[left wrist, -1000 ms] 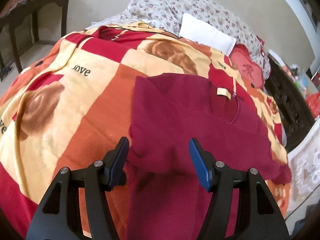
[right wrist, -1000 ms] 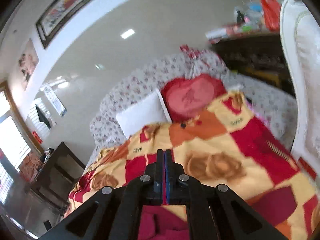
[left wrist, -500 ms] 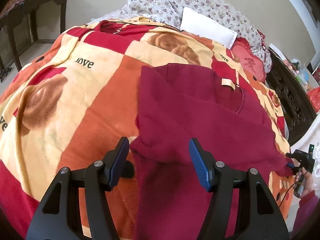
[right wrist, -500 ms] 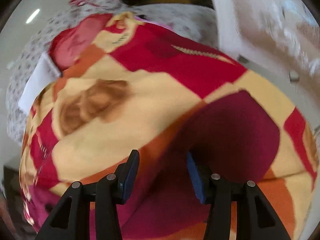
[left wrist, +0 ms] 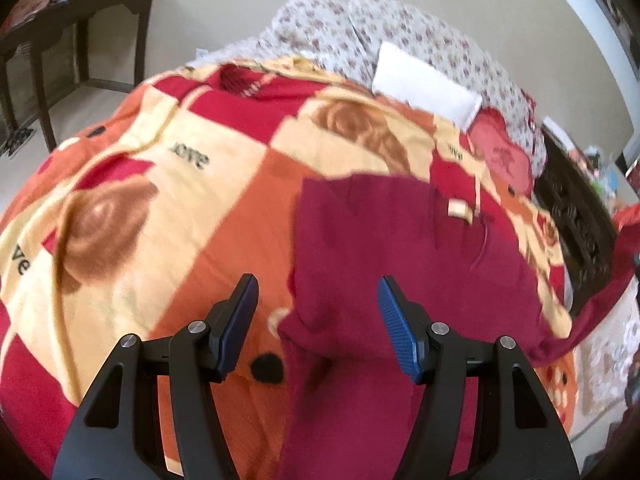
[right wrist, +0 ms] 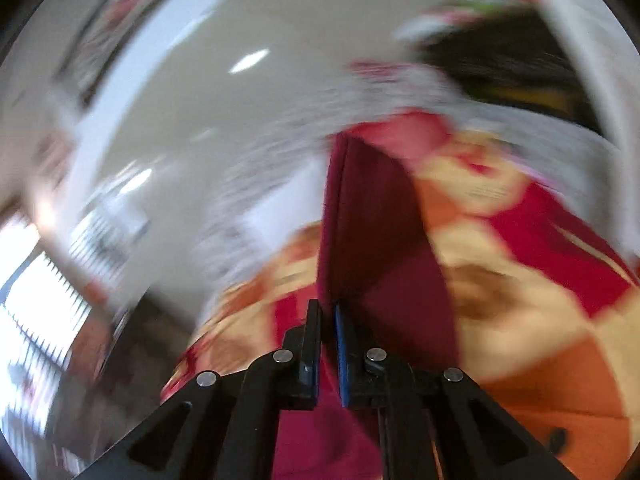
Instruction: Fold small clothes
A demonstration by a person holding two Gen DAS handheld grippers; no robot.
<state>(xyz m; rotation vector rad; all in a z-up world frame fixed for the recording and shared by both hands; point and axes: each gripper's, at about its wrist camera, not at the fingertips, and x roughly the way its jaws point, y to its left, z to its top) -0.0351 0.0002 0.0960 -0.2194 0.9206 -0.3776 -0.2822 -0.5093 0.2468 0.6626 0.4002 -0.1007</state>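
A dark maroon shirt (left wrist: 384,248) with a small tan neck label lies spread on a bed blanket (left wrist: 160,200) of red, orange and cream squares. My left gripper (left wrist: 318,312) is open and hovers above the shirt's near left edge, with a fold of cloth between and below the blue pads. My right gripper (right wrist: 327,320) is shut on an edge of the maroon shirt (right wrist: 376,232), which rises lifted and taut in front of it. The right wrist view is heavily blurred.
A white pillow (left wrist: 424,88) and floral pillows (left wrist: 320,32) lie at the head of the bed, with a red heart cushion (left wrist: 500,152) beside them. A dark wooden table (left wrist: 68,40) stands at the left. Dark carved furniture (left wrist: 576,224) lines the right side.
My right gripper, open over the shirt half a second ago, has shut on its edge and swung upward with the cloth. The left gripper stays open, and its view has shifted slightly.
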